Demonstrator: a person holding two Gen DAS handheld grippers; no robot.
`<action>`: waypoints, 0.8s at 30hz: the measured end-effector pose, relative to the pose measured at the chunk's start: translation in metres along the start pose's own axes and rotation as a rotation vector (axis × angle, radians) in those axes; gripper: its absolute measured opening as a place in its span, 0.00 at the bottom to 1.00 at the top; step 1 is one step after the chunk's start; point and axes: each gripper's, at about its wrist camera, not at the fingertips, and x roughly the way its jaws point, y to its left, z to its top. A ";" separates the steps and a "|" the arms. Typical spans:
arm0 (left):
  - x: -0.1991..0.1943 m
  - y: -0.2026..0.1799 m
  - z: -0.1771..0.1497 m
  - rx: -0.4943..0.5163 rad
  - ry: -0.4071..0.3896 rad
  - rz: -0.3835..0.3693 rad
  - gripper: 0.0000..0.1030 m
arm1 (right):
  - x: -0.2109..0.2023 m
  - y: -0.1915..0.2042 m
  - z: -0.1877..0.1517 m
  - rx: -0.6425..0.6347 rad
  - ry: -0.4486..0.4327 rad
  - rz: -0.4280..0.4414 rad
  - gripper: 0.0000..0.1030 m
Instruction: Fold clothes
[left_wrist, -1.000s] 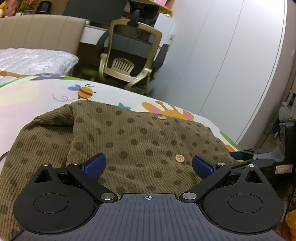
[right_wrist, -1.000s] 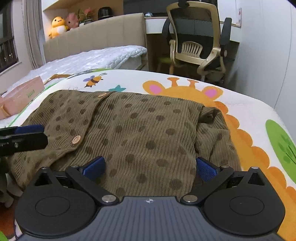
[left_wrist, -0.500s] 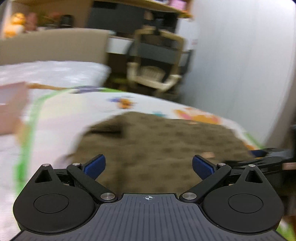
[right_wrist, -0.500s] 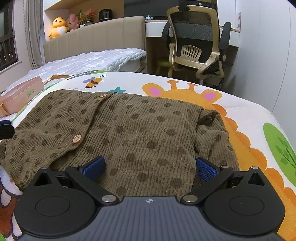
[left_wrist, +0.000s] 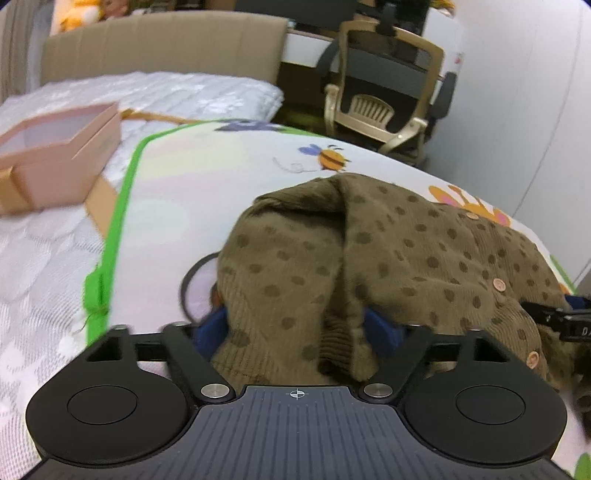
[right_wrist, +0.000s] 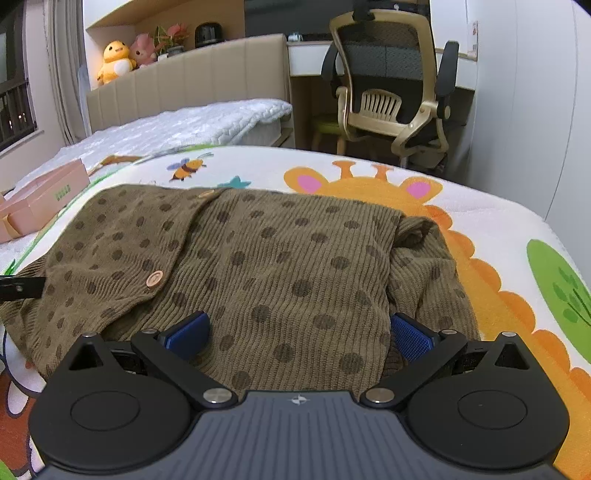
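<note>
While the left gripper (left_wrist: 297, 326) brackets the cardigan's (left_wrist: 369, 258) edge, jaws apart; right gripper (right_wrist: 297, 332) gapes wide.

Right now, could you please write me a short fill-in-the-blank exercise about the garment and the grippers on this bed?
The olive-brown corduroy cardigan is patterned with dark ____.
The left gripper has its blue pads on either side of a bunched ____ of the cardigan.
The pink cardboard box lies to the ____ of the cardigan in the left wrist view.
The right gripper is ____.

Missing words: dots; fold; left; open
</note>
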 end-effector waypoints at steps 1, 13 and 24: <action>-0.001 -0.003 0.002 0.006 0.001 -0.018 0.41 | -0.005 0.002 -0.001 -0.015 -0.025 0.003 1.00; -0.023 -0.028 0.051 -0.062 0.002 -0.275 0.08 | -0.028 0.138 -0.010 -0.525 -0.058 0.247 1.00; -0.037 0.007 0.049 -0.082 -0.010 -0.174 0.31 | -0.016 0.140 -0.013 -0.537 -0.002 0.208 1.00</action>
